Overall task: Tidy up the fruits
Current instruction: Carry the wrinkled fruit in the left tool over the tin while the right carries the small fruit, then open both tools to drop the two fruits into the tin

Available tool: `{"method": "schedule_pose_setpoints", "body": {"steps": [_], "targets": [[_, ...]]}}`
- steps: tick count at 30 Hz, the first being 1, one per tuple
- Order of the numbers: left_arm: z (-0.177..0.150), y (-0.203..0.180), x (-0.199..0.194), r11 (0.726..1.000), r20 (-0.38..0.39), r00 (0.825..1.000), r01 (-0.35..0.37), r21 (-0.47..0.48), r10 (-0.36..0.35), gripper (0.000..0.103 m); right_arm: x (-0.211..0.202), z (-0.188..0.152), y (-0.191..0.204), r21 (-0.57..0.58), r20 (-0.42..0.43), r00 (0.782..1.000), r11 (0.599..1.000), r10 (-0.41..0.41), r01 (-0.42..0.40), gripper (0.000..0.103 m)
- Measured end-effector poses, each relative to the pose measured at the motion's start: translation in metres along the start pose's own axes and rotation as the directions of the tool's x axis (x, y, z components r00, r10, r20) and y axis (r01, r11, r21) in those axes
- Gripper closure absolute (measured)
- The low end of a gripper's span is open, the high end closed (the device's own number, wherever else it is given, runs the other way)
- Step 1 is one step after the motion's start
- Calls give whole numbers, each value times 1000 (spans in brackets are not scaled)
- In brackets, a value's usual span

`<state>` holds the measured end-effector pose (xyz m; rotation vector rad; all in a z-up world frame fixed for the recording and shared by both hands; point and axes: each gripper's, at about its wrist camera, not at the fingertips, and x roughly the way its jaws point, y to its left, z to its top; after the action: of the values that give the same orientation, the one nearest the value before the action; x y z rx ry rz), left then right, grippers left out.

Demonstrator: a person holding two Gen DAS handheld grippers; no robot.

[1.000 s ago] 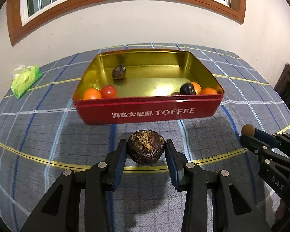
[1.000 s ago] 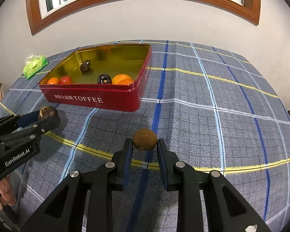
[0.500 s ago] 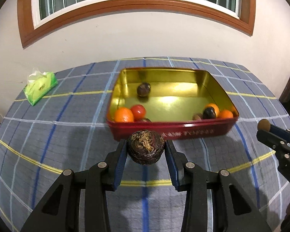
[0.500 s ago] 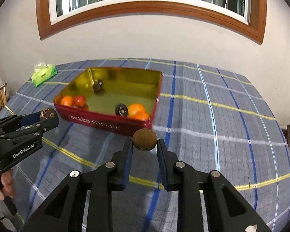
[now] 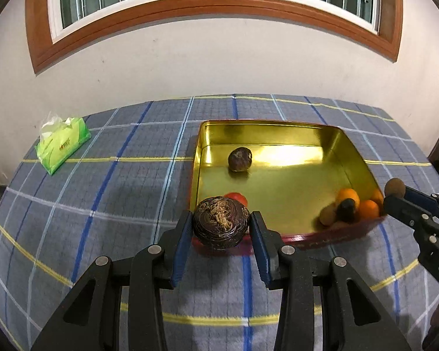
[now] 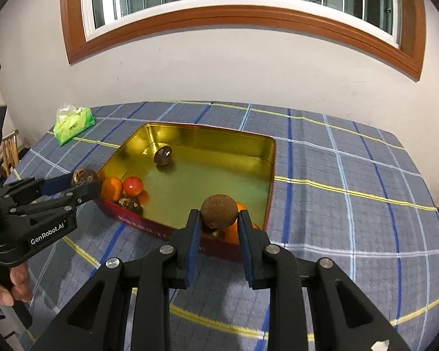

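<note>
My left gripper [image 5: 221, 225] is shut on a dark brown ridged fruit [image 5: 221, 222] and holds it over the near left corner of the red tin with the gold inside [image 5: 278, 134]. My right gripper [image 6: 218, 216] is shut on a round brown fruit [image 6: 219, 210] above the tin's [image 6: 207, 134] near right corner. In the tin lie a dark brown fruit [image 5: 240, 159], a red tomato [image 5: 237, 197] and several orange and dark fruits [image 5: 348, 204]. Each gripper shows in the other's view: the left one [image 6: 82, 180] and the right one [image 5: 395, 190].
A green tissue pack [image 5: 63, 144] lies at the table's far left and also shows in the right wrist view [image 6: 73, 124]. The blue plaid tablecloth [image 6: 351, 175] covers the table. A white wall stands right behind the table. A hand [image 6: 3, 286] holds the left gripper's handle.
Both grippers have risen and moved forward with their fruits, from low over the cloth in front of the tin to above its near edge.
</note>
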<state>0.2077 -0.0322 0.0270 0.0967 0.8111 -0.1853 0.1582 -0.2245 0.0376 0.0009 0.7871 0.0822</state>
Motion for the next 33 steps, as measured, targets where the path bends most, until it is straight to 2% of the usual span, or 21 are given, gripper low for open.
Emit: {"method": "schedule_pose_setpoints", "body": {"steps": [14, 33], "targets": [[13, -10, 39, 1000, -71, 997, -5, -4, 5, 62, 50, 4, -4, 0, -71, 997, 999, -33, 33, 79], [16, -10, 48, 1000, -67, 997, -26, -7, 25, 62, 73, 20, 8, 10, -83, 997, 1000, 1, 0, 79]]}}
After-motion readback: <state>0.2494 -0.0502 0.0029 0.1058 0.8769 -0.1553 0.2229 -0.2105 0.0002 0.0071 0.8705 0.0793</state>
